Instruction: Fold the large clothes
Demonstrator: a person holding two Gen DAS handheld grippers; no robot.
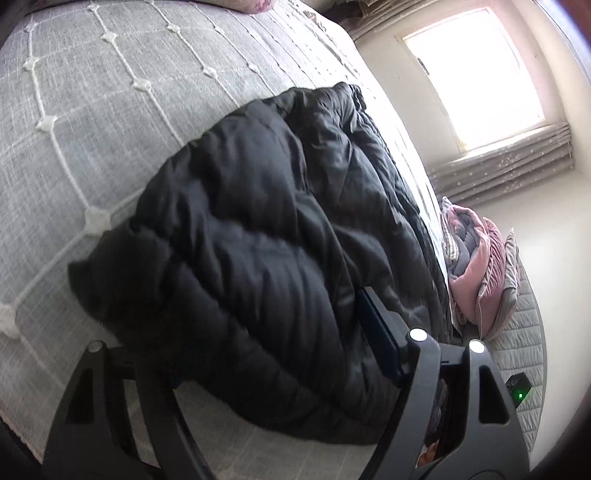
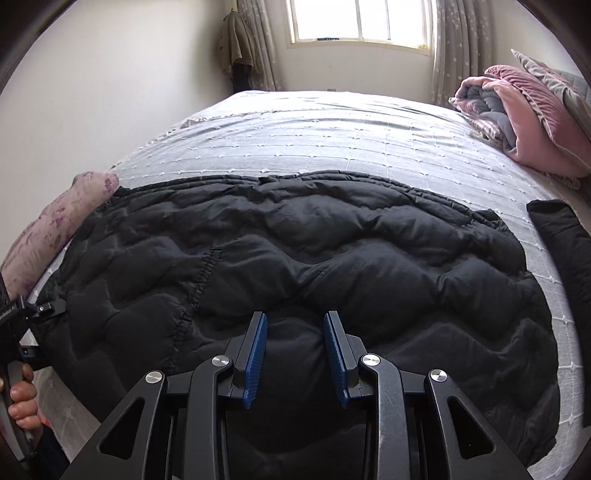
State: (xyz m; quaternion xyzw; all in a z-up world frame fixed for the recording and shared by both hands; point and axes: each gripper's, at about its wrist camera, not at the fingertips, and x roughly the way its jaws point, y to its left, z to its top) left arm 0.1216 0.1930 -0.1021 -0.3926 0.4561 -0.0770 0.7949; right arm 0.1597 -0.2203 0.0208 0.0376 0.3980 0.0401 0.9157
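A large black quilted puffer jacket (image 2: 303,251) lies spread across the grey bedspread (image 2: 332,136). My right gripper (image 2: 295,332) is open, its blue-padded fingers (image 2: 256,350) resting on the jacket's near edge with a fold of fabric between them. In the left wrist view the same jacket (image 1: 258,240) lies bunched on the bedspread (image 1: 92,110). My left gripper (image 1: 288,332) is spread wide over the jacket's near end; one blue pad (image 1: 376,332) shows, the other finger is hidden under the fabric. The left gripper also shows at the jacket's left edge in the right wrist view (image 2: 44,308).
A floral pillow (image 2: 48,229) lies at the jacket's left. Folded pink and grey bedding (image 2: 517,110) sits at the bed's far right corner. Another dark garment (image 2: 569,266) lies at the right edge. A window (image 2: 358,22) and curtains are behind the bed.
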